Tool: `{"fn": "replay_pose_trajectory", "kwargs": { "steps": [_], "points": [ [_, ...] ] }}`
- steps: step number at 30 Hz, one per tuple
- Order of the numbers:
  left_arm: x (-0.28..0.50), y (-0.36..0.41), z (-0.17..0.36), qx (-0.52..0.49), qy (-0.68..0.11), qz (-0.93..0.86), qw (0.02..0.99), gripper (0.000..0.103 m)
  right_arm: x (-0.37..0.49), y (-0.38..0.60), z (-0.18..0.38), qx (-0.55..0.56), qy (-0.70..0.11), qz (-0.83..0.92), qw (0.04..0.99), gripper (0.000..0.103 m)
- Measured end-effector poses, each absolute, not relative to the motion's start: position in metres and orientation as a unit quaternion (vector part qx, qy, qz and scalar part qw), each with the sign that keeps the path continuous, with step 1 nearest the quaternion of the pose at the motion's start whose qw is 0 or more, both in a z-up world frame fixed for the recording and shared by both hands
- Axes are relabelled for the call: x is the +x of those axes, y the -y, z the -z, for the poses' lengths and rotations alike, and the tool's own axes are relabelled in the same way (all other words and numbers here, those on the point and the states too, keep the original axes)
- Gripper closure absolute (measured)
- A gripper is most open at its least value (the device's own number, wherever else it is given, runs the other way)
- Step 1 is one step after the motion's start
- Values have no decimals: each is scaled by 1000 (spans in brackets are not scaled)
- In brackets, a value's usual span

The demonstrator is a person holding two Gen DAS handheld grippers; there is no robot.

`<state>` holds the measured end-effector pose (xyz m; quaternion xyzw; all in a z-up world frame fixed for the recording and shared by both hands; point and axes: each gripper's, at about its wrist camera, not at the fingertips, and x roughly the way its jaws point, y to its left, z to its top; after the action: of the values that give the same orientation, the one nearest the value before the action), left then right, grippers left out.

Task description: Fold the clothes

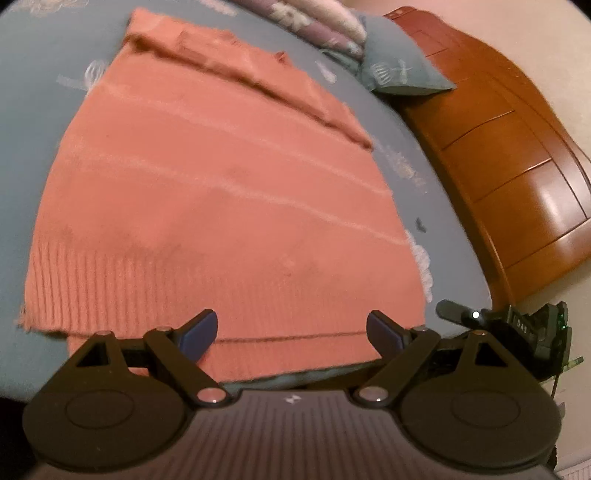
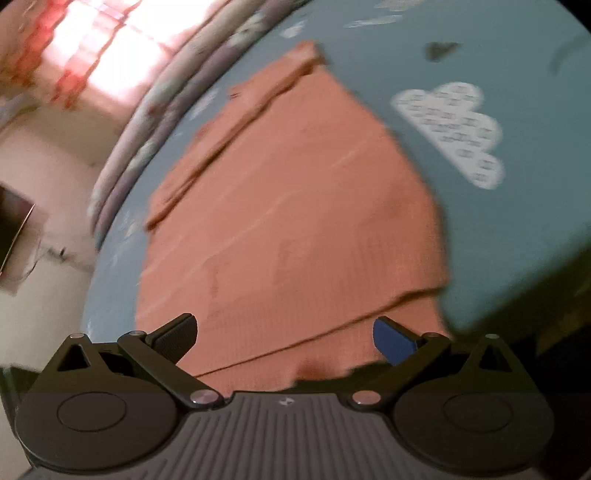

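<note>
A salmon-pink knitted sweater (image 1: 221,206) lies flat on the blue bedsheet (image 1: 22,147), its ribbed hem nearest me and a sleeve folded across its far end. My left gripper (image 1: 291,334) hovers over the hem, open, nothing between its blue pads. In the right wrist view the same sweater (image 2: 295,221) runs away from me, a folded layer edge crossing near the bottom. My right gripper (image 2: 286,338) stands open above that near edge, holding nothing. The right gripper's body (image 1: 517,325) shows at the lower right of the left wrist view, beyond the sweater's corner.
A wooden headboard (image 1: 517,166) runs along the right of the bed. A blue pillow (image 1: 399,70) and a striped floral quilt (image 1: 325,22) lie at the far end. The sheet bears white cloud prints (image 2: 454,129). A bright curtained window (image 2: 92,48) is at the upper left.
</note>
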<state>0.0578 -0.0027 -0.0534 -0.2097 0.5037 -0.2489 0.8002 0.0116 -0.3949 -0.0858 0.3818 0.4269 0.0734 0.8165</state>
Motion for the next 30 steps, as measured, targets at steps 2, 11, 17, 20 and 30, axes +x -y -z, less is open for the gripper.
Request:
{"fn": "replay_pose_trajectory", "kwargs": {
  "steps": [2,11,17,20,30],
  "points": [
    [60,-5,65,-227,-513,240,792,15,9,401,88,388,-432,-59,812,0],
    [56,-16,43,-248,-493,261,792,12,22,343,69,378,-414,-167,811,0],
    [51,-27,63,-247,-512,240,787,13,35,315,86,342,-438,-177,812,0],
    [42,-39,49,-225,-483,234,813,14,19,321,72,312,-406,-176,841,2],
    [-3,27,17,227,-357,312,850,27,-5,244,43,-91,-324,-241,911,45]
  ]
}}
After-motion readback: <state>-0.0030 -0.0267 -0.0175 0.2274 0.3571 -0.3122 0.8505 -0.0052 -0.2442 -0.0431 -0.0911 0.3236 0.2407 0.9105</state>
